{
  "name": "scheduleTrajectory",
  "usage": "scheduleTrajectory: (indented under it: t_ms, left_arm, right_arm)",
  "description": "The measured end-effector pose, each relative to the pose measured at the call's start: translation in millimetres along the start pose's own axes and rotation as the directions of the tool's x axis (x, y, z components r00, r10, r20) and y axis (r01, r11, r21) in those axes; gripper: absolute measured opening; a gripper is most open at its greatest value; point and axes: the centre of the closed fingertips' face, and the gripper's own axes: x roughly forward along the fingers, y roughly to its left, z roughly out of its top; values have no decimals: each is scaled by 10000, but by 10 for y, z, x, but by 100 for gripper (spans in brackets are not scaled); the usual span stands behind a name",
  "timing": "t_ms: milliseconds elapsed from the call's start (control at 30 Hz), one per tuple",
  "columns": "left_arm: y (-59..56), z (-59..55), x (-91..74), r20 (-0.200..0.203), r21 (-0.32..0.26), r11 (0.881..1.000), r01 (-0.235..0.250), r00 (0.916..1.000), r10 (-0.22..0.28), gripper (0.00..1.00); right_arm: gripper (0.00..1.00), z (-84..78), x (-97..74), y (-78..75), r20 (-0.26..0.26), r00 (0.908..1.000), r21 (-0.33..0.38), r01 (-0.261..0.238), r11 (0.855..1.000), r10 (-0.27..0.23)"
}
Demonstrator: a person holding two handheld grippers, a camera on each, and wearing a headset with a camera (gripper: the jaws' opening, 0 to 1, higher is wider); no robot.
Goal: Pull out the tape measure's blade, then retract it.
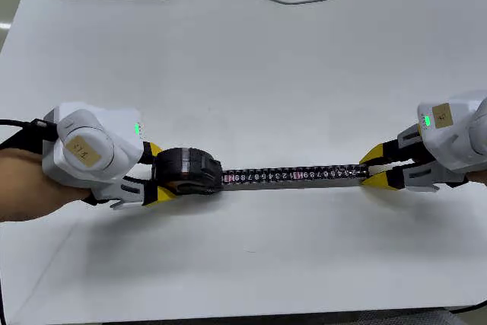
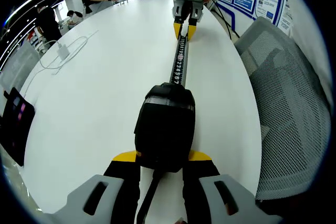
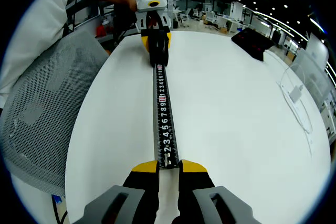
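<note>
Black tape measure case, near the front edge of the white table, sits clamped in the left gripper as an anchor while the right gripper, pinched shut on the tip of the blade, holds it taut to the right.

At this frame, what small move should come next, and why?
Probably ease the right gripper toward the black round-bodied tape measure, letting the blade wind in under control. The dark numbered blade is already drawn well out along the white table, with its tip pinched in the right gripper's jaws. The left gripper clamps the tape measure's body.
</note>
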Motion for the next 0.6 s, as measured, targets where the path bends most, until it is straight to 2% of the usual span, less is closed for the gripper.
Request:
scheduleTrajectory:
  t_ms: [600]
  left_arm:
    - [0, 0, 3, -17, 11, 10000, 1, 10000, -1, 25]
  right_arm:
    - [9, -134, -111, -22, -253, 9996, 78, 85, 9999, -83]
